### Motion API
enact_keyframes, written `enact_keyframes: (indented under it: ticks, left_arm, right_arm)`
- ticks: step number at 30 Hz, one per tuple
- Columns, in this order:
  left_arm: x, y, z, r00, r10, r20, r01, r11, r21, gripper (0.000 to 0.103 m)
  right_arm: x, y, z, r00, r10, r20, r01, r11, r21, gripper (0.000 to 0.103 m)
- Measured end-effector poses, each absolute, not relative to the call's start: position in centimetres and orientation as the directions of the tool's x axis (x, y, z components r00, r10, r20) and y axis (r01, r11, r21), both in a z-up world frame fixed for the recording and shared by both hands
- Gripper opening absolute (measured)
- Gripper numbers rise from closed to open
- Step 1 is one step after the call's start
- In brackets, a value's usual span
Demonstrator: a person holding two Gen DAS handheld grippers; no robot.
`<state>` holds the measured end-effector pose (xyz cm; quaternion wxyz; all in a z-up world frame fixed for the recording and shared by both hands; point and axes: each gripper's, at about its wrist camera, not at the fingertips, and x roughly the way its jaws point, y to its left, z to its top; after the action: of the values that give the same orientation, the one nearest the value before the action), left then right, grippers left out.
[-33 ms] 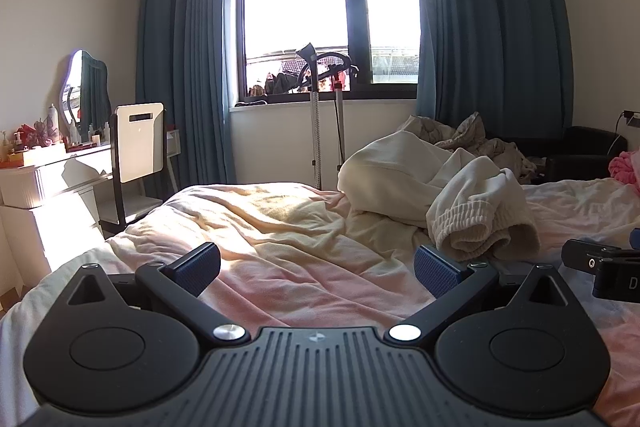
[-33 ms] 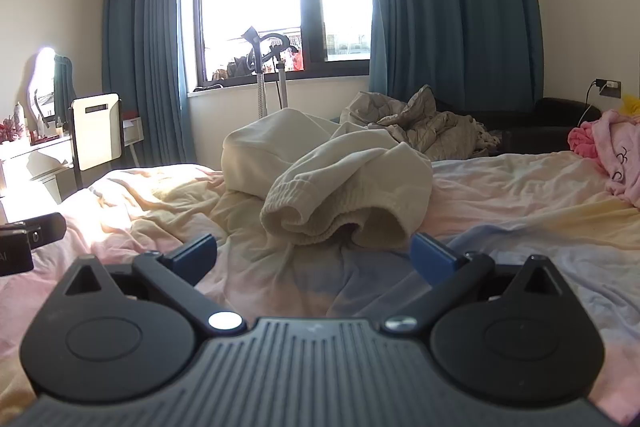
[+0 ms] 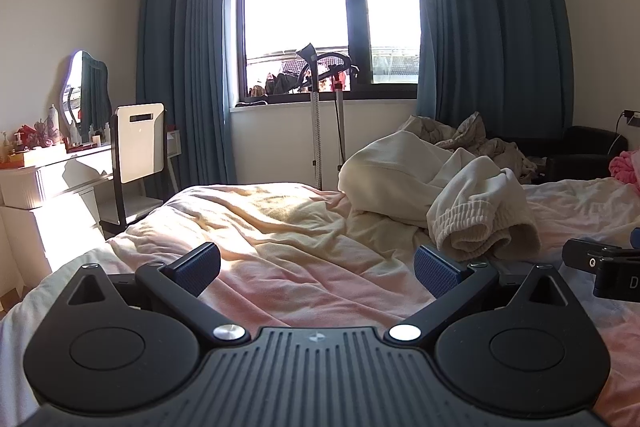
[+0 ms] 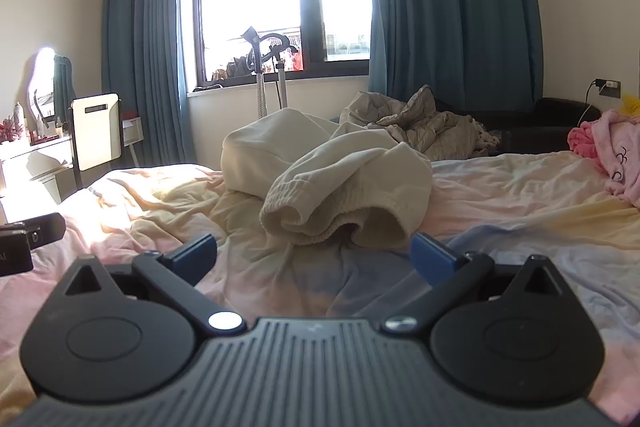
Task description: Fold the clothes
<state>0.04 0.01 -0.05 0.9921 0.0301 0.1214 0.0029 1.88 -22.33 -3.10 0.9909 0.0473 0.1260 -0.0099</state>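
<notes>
A crumpled cream garment (image 3: pixel 440 187) with a ribbed elastic hem lies heaped on the pastel bed sheet (image 3: pixel 280 227). My left gripper (image 3: pixel 318 267) hovers low over the sheet, open and empty, with the heap ahead and to its right. In the right wrist view the same garment (image 4: pixel 340 179) sits straight ahead, its hem just beyond the blue pads. My right gripper (image 4: pixel 315 253) is open too, holding nothing and not touching the cloth. Each view catches a black edge of the other gripper at its side.
Pink clothing (image 4: pixel 612 147) lies at the bed's right edge. A grey quilt (image 4: pixel 432 127) and a black armchair (image 4: pixel 560 123) stand behind the bed. A white dresser (image 3: pixel 48 179) with a mirror, a chair (image 3: pixel 140 143) and a steamer stand (image 3: pixel 320 107) are by the window.
</notes>
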Motion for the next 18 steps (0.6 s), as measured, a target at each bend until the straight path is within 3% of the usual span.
enact_keyframes:
  ticks: [18]
  left_arm:
    - [0.64,-0.32,-0.23,0.967,0.014,-0.255,0.003,0.998,0.066,0.103]
  right_arm:
    - [1.86,-22.34,-3.27,0.965,-0.002,-0.261,0.026,0.996,0.091,0.103]
